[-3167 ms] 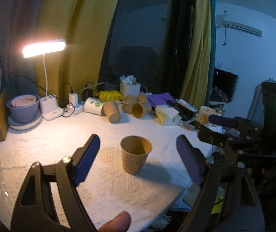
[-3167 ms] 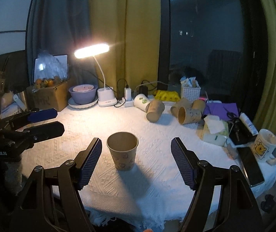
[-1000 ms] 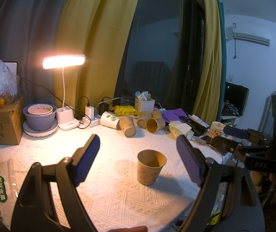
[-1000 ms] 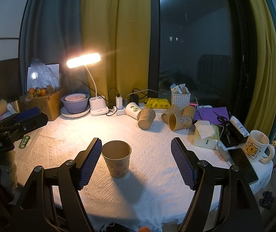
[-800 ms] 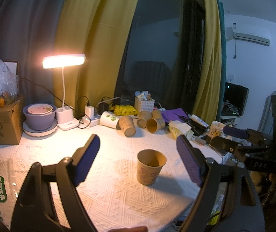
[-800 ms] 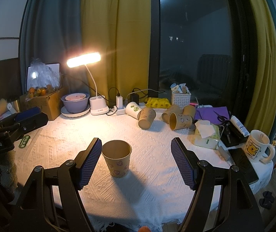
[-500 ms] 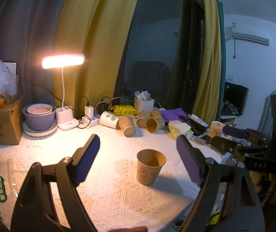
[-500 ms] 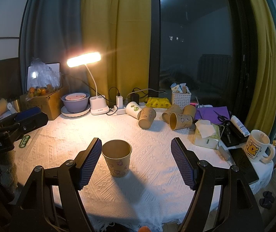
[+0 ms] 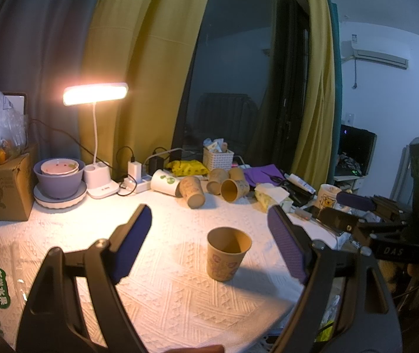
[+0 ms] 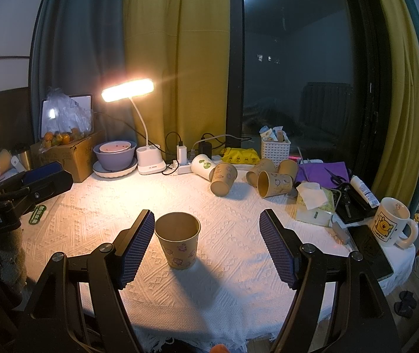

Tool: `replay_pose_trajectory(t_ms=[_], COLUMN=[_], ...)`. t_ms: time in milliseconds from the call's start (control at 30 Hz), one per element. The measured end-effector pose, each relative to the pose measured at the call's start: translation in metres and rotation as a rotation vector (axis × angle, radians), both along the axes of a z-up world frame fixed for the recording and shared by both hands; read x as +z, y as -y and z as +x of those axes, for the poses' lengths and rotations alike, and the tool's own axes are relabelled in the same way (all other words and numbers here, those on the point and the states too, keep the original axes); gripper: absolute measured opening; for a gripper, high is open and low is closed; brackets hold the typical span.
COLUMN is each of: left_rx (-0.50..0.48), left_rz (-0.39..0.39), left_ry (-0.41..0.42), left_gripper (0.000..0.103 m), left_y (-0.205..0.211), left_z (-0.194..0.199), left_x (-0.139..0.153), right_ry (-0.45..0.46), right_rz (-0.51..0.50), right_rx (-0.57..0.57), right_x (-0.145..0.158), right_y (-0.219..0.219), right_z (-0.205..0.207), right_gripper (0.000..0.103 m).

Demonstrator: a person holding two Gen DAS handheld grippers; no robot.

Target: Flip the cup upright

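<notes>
Tan printed paper cup stands upright, mouth up, on the white textured tablecloth of the table. Left gripper and right gripper both hover with jaws spread, empty. Risk: a stray jaw could topple the light cup.

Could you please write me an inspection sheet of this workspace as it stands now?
Surface: white tablecloth, lit by the desk lamp.
Job's things: paper cup upright, mouth up, untouched.
Clutter: tipped cups at the back, purple bowl, mug, tissue box.
Grippers: left gripper and right gripper open, empty.
Cables: charger leads at the power strip.
Surroundings: yellow curtains, dark window.
</notes>
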State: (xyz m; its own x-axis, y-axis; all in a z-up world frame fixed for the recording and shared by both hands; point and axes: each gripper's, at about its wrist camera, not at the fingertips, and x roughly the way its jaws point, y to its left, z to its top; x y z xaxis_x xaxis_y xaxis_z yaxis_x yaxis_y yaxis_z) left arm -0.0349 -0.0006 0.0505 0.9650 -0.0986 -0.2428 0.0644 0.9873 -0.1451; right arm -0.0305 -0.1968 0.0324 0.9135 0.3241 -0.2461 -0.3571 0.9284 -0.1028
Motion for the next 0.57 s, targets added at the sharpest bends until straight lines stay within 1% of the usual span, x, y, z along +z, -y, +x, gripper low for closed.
replay_pose_trajectory(t_ms=[467,567], left_rx=[0.003,-0.007], left_rz=[0.000,0.013], left_ry=[0.001,0.019], left_gripper=[0.082,0.082], left_y=[0.0015,0.0054], left_z=[-0.0005,-0.0018], left_x=[0.0000,0.0001], right_ry=[-0.001,-0.002], right_rz=[0.000,0.000], right_rx=[-0.001,-0.001], right_x=[0.0008,0.0008], right_y=[-0.0004,-0.0005], right_z=[0.0002,0.0002], right_gripper=[0.077,0.077])
